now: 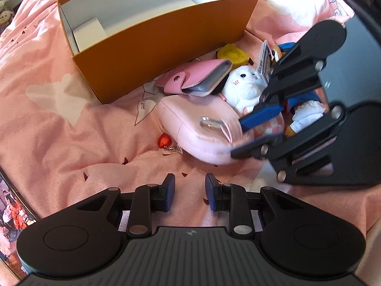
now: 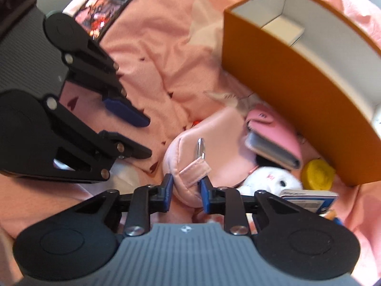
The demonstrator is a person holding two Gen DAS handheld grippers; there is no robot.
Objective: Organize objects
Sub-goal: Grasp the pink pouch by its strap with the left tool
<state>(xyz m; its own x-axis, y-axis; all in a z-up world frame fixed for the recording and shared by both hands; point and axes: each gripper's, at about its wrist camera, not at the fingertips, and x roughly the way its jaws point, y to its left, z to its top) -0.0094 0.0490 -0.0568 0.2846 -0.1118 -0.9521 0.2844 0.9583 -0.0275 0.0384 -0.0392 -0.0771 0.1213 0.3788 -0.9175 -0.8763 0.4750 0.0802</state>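
The right claw (image 2: 184,190) pinched a pale pink pouch (image 2: 190,152) on the pink bedsheet (image 1: 71,119), beside a pink wallet (image 1: 197,76), white plush (image 1: 243,85) and orange box (image 1: 154,54). The left claw (image 1: 189,191), narrowly parted, held nothing.

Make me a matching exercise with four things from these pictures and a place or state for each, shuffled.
1. orange box
2. pink pouch
3. yellow disc
4. red heart charm

A. pinched by the right gripper
B. on the bedspread beside the pouch
C. open on top
D. against the box wall, behind the white plush

Pairs: 1-C, 2-A, 3-D, 4-B
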